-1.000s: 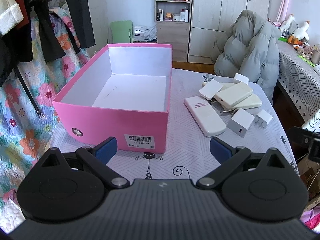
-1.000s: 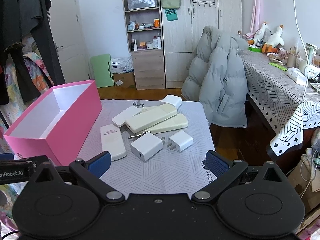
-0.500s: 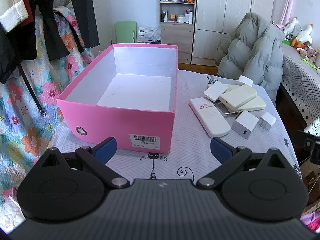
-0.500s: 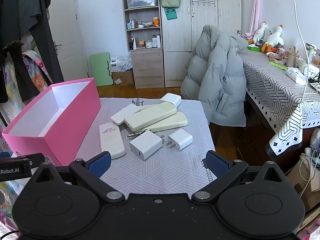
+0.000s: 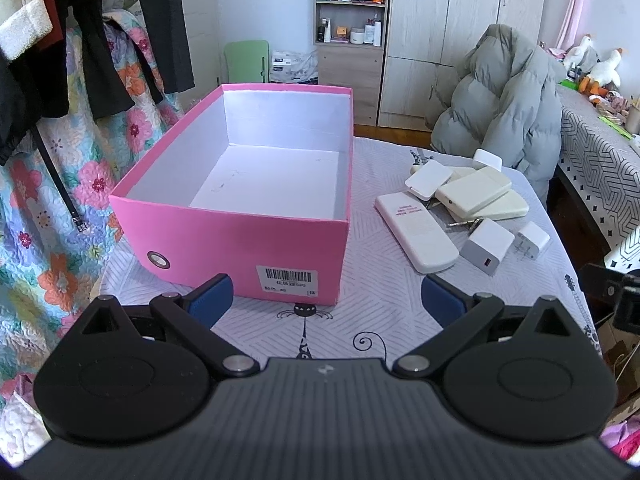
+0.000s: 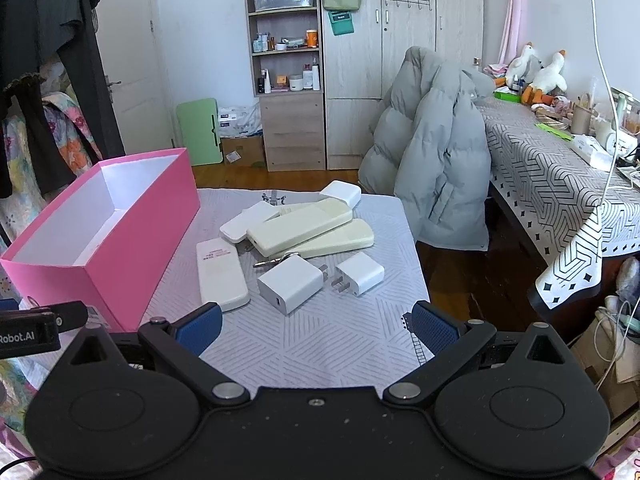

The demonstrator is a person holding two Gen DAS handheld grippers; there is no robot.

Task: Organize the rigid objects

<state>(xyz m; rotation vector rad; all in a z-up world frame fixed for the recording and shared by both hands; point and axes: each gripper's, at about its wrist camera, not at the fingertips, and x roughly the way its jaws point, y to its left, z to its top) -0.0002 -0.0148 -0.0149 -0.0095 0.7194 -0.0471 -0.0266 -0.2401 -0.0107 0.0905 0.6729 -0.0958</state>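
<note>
The empty pink box [image 5: 240, 236] stood at the table's left, directly ahead of the wide-open left gripper [image 5: 326, 300], while the long white remote [image 6: 221, 274], pointing near-to-far, and the USB charger [image 6: 291, 283] lay nearer the wide-open, empty right gripper [image 6: 316, 326].

My right tongs [image 6: 316, 322] hung wide open over the bench [image 6: 320, 344], holding nothing. Just past them lay a big white charger [image 6: 290, 283] and a small white charger [image 6: 360, 273], side by side. A long white remote [image 6: 221, 274] lay to their left. The pink box [image 6: 132, 232] stood open and had nothing inside.
</note>
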